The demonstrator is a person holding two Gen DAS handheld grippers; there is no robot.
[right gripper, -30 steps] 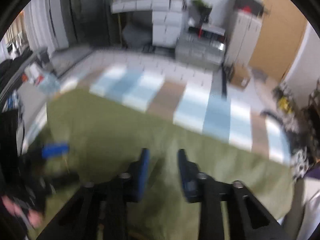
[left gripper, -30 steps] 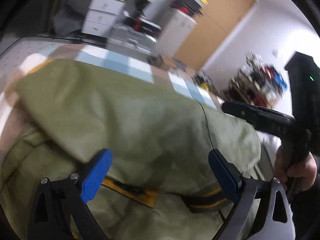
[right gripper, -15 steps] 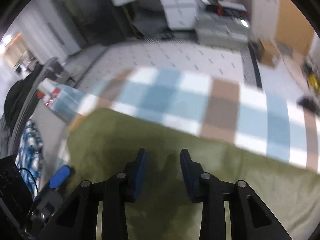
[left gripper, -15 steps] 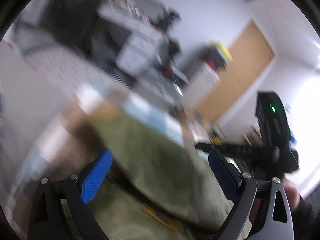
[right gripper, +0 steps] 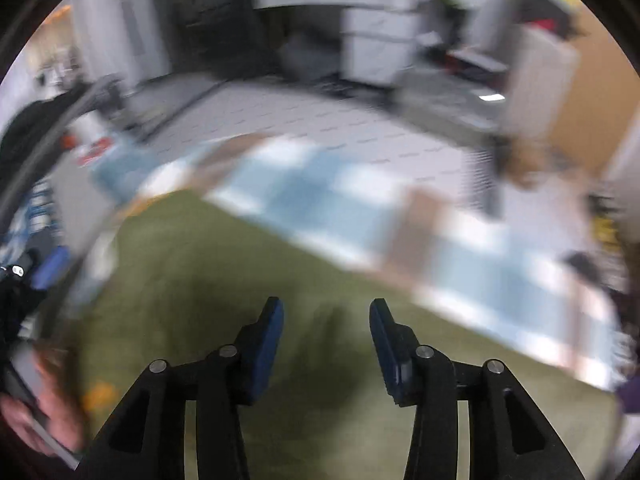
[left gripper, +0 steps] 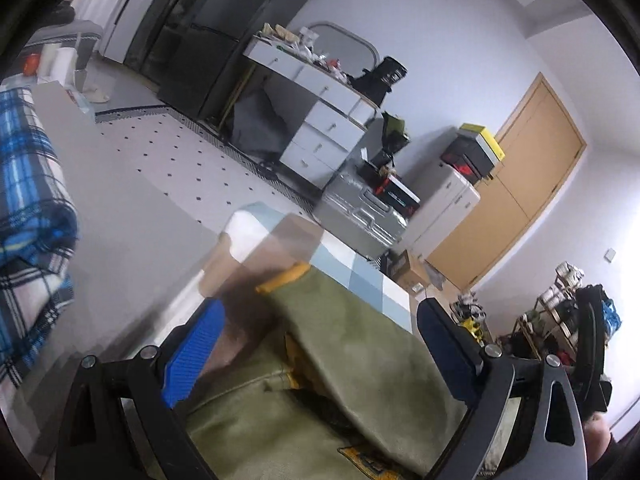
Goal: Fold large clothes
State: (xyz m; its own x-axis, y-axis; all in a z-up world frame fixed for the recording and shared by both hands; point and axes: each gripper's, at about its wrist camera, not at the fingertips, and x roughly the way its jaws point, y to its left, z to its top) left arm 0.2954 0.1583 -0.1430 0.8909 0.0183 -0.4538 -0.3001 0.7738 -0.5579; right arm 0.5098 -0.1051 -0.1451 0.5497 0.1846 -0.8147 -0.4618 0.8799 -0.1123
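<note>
Two hand-held grippers: both in view, each with blue pads on black fingers.
Left hand-held gripper (left gripper: 316, 344): fingers spread wide apart; nothing is clamped between them; it hangs over the near end of the garment, and contact with the cloth cannot be judged.
Right hand-held gripper (right gripper: 326, 340): fingers parted to a moderate gap; no cloth is pinched between the pads; it is poised over the middle of the garment. This view is blurred, so touch cannot be confirmed.
Garment (left gripper: 360, 360): one large olive-green jacket, lying on the checked cloth (left gripper: 360, 268), with one layer folded over another.
Garment trim: yellow cuff (left gripper: 284, 278) at the far corner; a yellow band shows under the folded layer.
Garment surface: mostly smooth on the top panel, creased near the fingers.
Support: tabletop covered by the checked cloth in blue, white and brown squares.
Side item: blue plaid fabric (left gripper: 28, 216) at the left, apart from the garment.
</note>
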